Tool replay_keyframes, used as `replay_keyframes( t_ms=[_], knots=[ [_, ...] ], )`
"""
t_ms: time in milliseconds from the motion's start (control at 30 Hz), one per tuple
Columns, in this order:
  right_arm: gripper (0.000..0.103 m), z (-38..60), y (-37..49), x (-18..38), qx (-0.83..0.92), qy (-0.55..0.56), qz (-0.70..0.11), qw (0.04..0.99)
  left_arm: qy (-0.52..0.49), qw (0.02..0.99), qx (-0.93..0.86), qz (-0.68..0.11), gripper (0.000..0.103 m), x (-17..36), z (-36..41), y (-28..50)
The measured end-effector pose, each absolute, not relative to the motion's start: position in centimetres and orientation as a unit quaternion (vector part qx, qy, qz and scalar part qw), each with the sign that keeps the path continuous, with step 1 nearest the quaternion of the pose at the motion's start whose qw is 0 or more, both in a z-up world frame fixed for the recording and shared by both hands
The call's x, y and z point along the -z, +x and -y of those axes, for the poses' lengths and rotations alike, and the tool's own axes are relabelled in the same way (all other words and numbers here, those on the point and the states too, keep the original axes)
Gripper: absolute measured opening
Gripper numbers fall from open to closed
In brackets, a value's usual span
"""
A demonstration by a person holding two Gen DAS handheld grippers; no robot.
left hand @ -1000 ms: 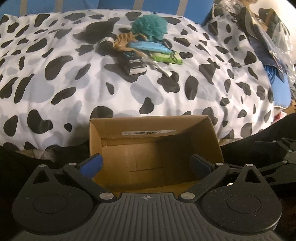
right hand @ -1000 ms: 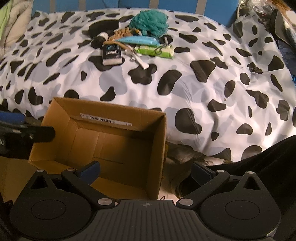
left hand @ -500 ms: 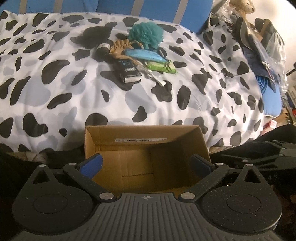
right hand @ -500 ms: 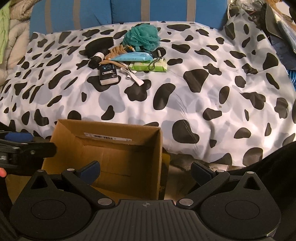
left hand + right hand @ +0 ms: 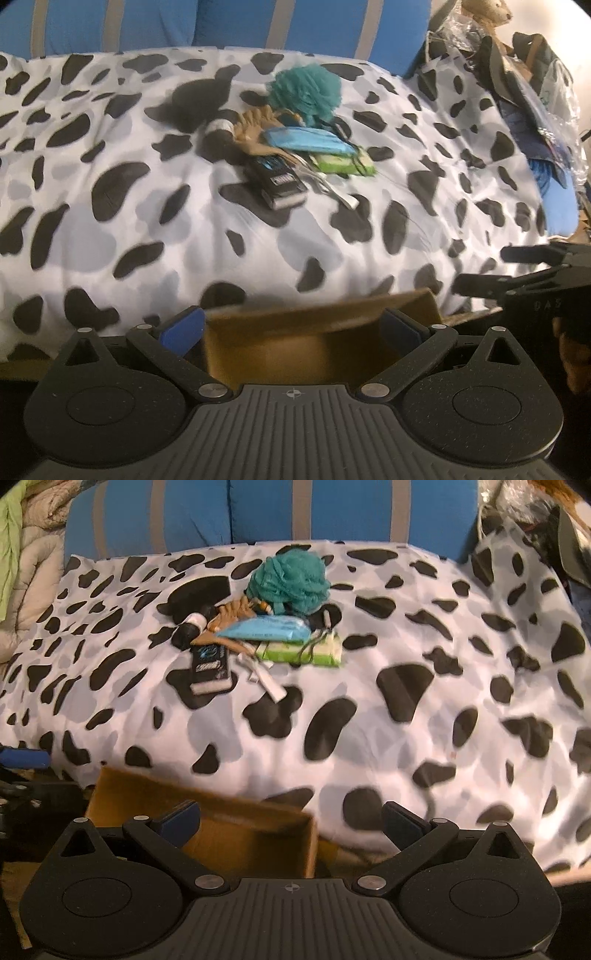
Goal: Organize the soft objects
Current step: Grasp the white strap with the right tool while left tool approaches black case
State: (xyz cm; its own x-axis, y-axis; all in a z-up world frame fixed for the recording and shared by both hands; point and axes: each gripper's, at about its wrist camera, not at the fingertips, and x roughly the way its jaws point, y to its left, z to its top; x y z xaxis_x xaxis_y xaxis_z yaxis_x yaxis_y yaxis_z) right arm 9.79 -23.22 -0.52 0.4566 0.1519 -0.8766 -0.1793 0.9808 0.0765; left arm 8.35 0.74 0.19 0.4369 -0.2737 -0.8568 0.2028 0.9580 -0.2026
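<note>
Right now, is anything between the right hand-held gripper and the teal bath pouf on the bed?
Nothing visible blocks it. The right hand-held gripper is open and faces bare cow-print cover. The teal pouf sits at the pile's far end, so the mask and green pack lie nearer.

A cow-print duvet [image 5: 406, 709] covers the bed. Blue cushions with grey stripes [image 5: 266, 513] stand behind it. A beige quilt [image 5: 33, 568] lies bunched at the left.
</note>
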Motion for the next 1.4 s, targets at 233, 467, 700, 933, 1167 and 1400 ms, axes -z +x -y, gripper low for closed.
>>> replay_keyframes(
  t_ms=[233, 467, 700, 933, 1167, 1400],
  knots=[
    [0.103, 24.8, 14.1, 2.3, -0.097, -0.020, -0.505, 0.857, -0.022, 0.850, 0.141, -0.507, 0.103, 0.2, -1.1, 11.7],
    [0.103, 25.0, 17.1, 2.5, -0.137, -0.005, -0.478, 0.867, -0.017, 0.853, 0.146, -0.500, 0.103, 1.0, -0.8, 15.0],
    [0.103, 23.9, 19.1, 3.3, -0.166, -0.020, -0.472, 0.866, -0.013, 0.862, 0.155, -0.483, 0.103, 1.4, -0.4, 18.3],
    [0.103, 22.6, 20.9, 4.6, -0.155, -0.055, -0.468, 0.868, -0.016, 0.866, 0.140, -0.480, 0.103, 2.3, -0.8, 20.3],
    [0.103, 20.0, 21.5, 5.0, -0.188, -0.101, -0.448, 0.868, 0.008, 0.873, 0.067, -0.483, 0.103, 3.2, -1.2, 21.2],
    [0.103, 18.3, 22.5, 6.1, -0.230, -0.110, -0.468, 0.846, 0.050, 0.895, 0.061, -0.438, 0.103, 2.4, -0.7, 20.6]
  ],
)
